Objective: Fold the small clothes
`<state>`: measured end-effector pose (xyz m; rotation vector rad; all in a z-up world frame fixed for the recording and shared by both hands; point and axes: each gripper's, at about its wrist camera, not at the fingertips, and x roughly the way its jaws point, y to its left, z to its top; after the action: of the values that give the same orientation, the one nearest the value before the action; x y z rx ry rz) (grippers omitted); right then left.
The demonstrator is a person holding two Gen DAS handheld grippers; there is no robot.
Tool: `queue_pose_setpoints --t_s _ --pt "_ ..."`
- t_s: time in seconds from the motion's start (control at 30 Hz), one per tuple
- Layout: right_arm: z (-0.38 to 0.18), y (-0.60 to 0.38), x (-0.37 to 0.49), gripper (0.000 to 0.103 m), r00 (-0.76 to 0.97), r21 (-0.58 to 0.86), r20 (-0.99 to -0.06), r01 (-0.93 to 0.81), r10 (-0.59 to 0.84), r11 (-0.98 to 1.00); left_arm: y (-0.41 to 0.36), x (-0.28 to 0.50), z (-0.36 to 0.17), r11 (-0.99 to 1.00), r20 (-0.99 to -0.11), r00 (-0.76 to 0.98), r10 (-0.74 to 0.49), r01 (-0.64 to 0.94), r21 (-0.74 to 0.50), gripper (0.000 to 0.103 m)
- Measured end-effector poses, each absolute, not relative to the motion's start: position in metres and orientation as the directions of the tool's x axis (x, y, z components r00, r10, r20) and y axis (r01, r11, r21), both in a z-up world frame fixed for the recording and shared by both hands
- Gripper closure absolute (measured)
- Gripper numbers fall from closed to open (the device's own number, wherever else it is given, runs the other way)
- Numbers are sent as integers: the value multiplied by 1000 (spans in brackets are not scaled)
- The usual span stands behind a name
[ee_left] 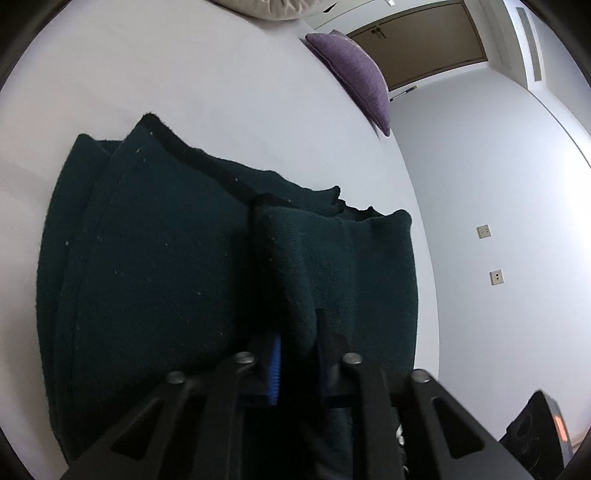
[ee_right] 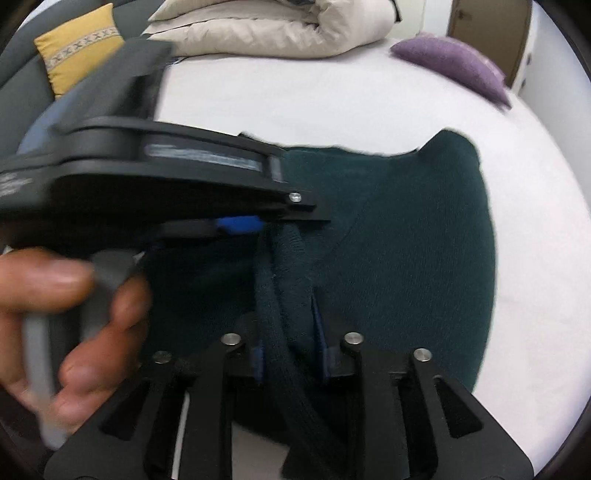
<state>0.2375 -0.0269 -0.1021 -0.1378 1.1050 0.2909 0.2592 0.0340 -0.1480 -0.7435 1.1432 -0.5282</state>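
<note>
A dark green knitted garment (ee_left: 155, 266) is seen spread on a white bed (ee_left: 207, 85), partly doubled over so that several layers are stacked along its far edge. In the left wrist view, a raised fold of the garment is gripped by the left gripper (ee_left: 297, 354); its jaws are clamped on the knit, with a blue pad visible on the inner face of one finger. The fold is lifted slightly above the flat part of the cloth.

In the right wrist view, the right gripper (ee_right: 290, 354) is recorded with its jaws closed on a thick rolled edge of the same garment (ee_right: 413, 258), which runs between the fingers and down toward the camera. The left gripper (ee_right: 258, 223) is seen from the side just ahead, very near the right one, its tip meeting the same bunched fold. The person's left hand (ee_right: 77, 321) is noted on the handle, blurred.

A purple cushion (ee_left: 356, 77) lies on the bed near its far edge, well apart from the garment. A folded cream duvet (ee_right: 273, 29) and a yellow cushion (ee_right: 79, 48) are observed at the head of the bed. A brown door (ee_left: 424, 44) and two wall sockets (ee_left: 489, 254) are visible beyond
</note>
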Motion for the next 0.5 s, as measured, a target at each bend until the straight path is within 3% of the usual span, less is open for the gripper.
queue_pose_setpoints --t_s 0.1,0.23,0.37,0.5 --pt "-91 -41 219 54 399 131 -878 -330 264 935 51 257 -146 643 -603 345 -720 5 -765 89" --pt "-62 -88 190 54 408 409 -739 -362 537 838 73 260 -135 662 -614 360 -703 17 -749 90" --pt "-69 -122 197 52 469 419 -736 -251 488 873 100 266 -123 674 -619 379 -688 18 -739 90" --pt "-91 -85 208 55 418 406 -756 -303 503 862 119 274 -117 703 -648 367 -667 21 -711 90"
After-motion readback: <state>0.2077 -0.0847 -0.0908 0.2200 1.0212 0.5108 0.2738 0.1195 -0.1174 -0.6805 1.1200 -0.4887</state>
